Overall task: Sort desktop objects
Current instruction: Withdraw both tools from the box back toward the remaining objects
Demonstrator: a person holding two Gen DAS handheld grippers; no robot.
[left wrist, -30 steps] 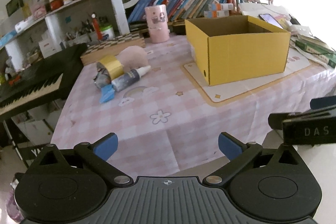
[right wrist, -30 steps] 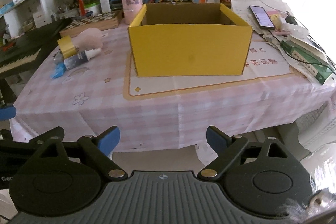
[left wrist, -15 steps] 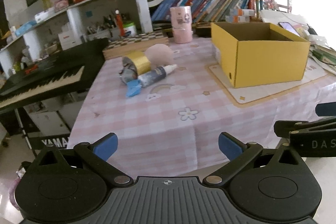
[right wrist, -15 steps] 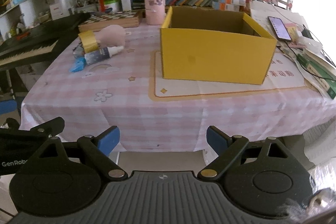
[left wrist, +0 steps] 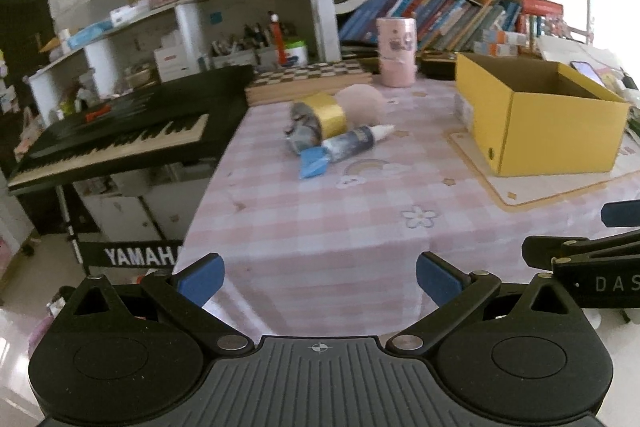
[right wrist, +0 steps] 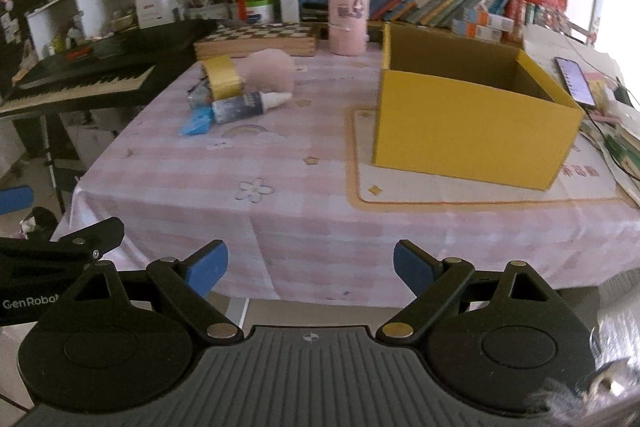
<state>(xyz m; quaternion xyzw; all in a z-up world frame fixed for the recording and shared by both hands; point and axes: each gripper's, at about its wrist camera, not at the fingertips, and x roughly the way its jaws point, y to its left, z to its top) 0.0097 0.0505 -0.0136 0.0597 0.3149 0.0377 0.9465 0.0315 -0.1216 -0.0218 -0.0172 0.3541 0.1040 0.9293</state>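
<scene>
Both claws, left gripper [left wrist: 318, 277] and right gripper [right wrist: 310, 269], gape empty short of the table; box [right wrist: 472, 135] looks empty; tape [right wrist: 222, 77], bottle [right wrist: 240, 105] unsorted; nothing done yet.

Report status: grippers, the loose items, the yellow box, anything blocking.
Left gripper open, empty; right gripper open, empty. Gold tape roll, white-capped bottle, blue wrapper clustered on pink checked tablecloth. Yellow cardboard box open. Nothing blocking.
</scene>
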